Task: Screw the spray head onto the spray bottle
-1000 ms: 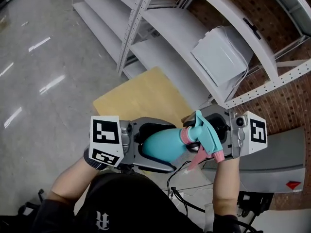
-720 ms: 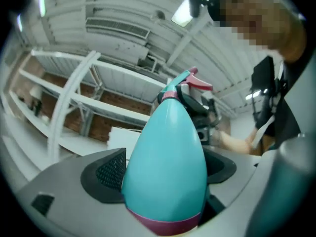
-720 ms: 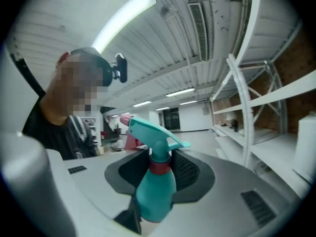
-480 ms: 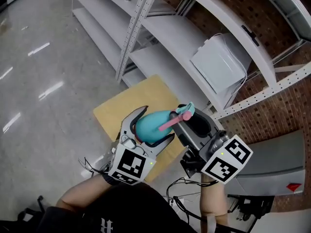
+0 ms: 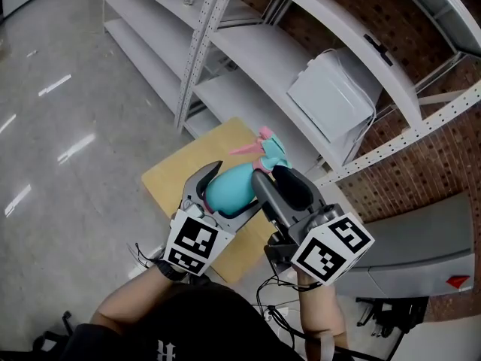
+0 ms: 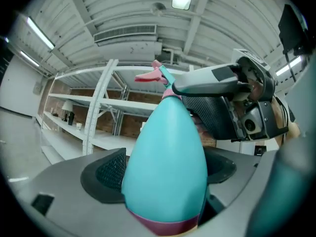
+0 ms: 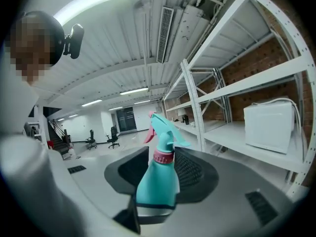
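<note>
The teal spray bottle carries its teal spray head, with pink trigger and pink collar, on the neck. It points away from me over a tan board. My left gripper is shut on the bottle's fat body, one jaw on each side. My right gripper is shut on the narrow upper part just below the collar, and the spray head sticks out past its pads. In the left gripper view the right gripper reaches in from the right at the neck.
A tan board lies below the grippers on the glossy grey floor. White metal shelving runs along the right, with a white box on one shelf. Cables hang near my body.
Both grippers swung from lying crosswise in front of me to pointing forward side by side. The bottle turned with them, so its spray head now points away and the trigger left.
</note>
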`<move>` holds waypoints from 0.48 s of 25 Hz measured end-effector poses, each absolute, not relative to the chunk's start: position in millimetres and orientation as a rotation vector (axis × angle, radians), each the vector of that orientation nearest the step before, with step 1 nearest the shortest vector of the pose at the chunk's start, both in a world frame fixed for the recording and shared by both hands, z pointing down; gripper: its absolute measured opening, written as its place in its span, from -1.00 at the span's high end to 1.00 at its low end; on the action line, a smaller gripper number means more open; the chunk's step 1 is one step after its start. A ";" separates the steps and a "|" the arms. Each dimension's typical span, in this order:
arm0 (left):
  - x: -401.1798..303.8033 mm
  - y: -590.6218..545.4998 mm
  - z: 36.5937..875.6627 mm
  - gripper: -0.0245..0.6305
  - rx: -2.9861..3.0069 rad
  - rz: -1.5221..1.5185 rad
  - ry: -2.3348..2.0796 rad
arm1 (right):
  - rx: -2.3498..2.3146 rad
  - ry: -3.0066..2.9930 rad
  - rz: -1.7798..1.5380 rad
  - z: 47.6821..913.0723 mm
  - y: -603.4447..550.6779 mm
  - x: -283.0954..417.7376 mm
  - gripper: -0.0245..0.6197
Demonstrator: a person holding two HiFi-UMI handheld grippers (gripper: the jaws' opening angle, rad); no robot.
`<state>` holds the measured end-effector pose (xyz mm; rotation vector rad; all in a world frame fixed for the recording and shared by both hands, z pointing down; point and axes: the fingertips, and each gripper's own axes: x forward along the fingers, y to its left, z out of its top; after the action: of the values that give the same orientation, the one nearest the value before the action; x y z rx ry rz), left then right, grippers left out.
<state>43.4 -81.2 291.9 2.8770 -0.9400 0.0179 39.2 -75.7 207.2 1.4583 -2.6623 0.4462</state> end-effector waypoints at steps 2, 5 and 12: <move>41.4 -81.2 287.0 -0.45 2.886 -0.031 -0.903 | 1.413 -2.691 0.446 205.7 -69.5 38.0 0.49; 41.5 -77.8 277.2 -0.45 2.903 -0.097 -0.820 | 1.310 -2.754 0.455 201.4 -49.8 40.7 0.49; 36.5 -57.8 254.8 -0.45 2.913 -0.200 -0.501 | 1.370 -2.969 0.348 148.0 -33.7 89.3 0.49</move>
<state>36.5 -57.8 254.8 2.9128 -0.5006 -0.1998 89.3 -33.7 148.0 1.3703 -2.9689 0.3480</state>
